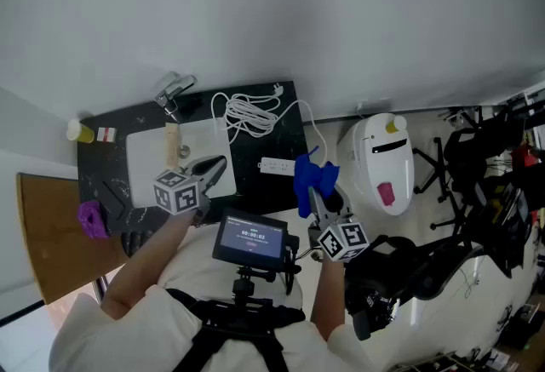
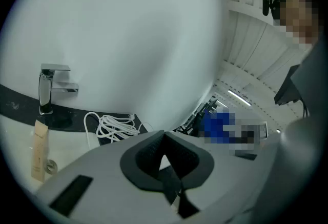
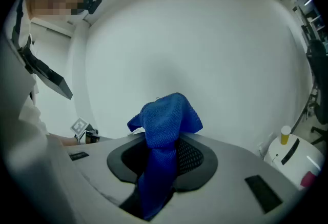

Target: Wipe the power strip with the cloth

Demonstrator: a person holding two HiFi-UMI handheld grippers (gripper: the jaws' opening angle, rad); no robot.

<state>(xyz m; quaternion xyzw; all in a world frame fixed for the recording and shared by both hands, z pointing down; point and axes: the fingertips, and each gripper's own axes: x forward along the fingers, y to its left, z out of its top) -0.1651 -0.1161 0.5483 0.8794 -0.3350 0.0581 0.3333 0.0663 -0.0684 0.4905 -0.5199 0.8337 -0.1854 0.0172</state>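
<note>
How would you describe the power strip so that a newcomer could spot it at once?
Find the black counter with the white sink. Right of the sink, near the coiled white cable, lies the power strip. It is the only short, flat white bar there, just left of the blue cloth.

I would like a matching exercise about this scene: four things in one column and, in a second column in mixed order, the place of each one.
Things
1. cloth
2. power strip
3. faucet
4. purple object

Places
A. far left, at the edge of the wooden surface
B. at the far edge of the white sink
C. clamped in the right gripper
D. flat on the dark counter, right of the sink

Pairs: 1-C, 2-D, 3-B, 4-A
</note>
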